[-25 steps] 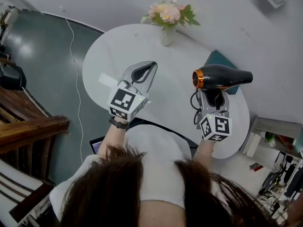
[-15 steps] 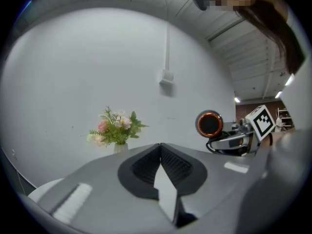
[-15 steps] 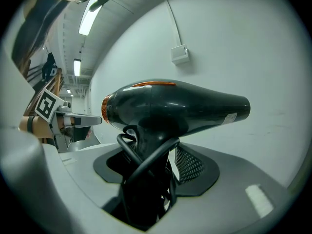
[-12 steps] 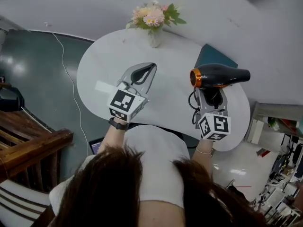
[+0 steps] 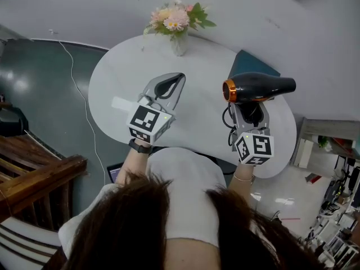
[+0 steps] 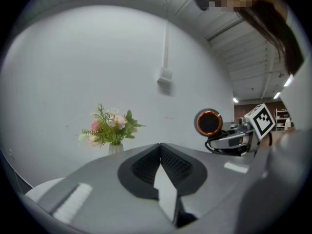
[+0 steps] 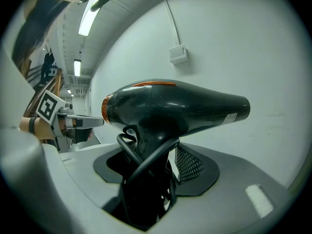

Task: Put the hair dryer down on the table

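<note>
A black hair dryer (image 5: 261,87) with an orange rear ring hangs level above the right part of the white oval table (image 5: 124,66), nozzle pointing right. My right gripper (image 5: 251,112) is shut on its handle, and the black cord is bunched against that handle. In the right gripper view the hair dryer (image 7: 175,106) fills the middle, its handle and cord wedged between the right gripper (image 7: 156,152) jaws. My left gripper (image 5: 179,79) hovers over the table's middle, shut and holding nothing. In the left gripper view the left gripper (image 6: 160,146) tips meet, with the hair dryer (image 6: 209,122) off to the right.
A vase of pink flowers (image 5: 175,24) stands at the table's far edge, next to the wall. A teal chair (image 5: 247,66) sits behind the table at the right. A thin cable (image 5: 84,111) runs over the dark floor at the left, near wooden furniture (image 5: 34,173).
Only the head camera has drifted a little. Both grippers and the hair dryer keep the same places over the table.
</note>
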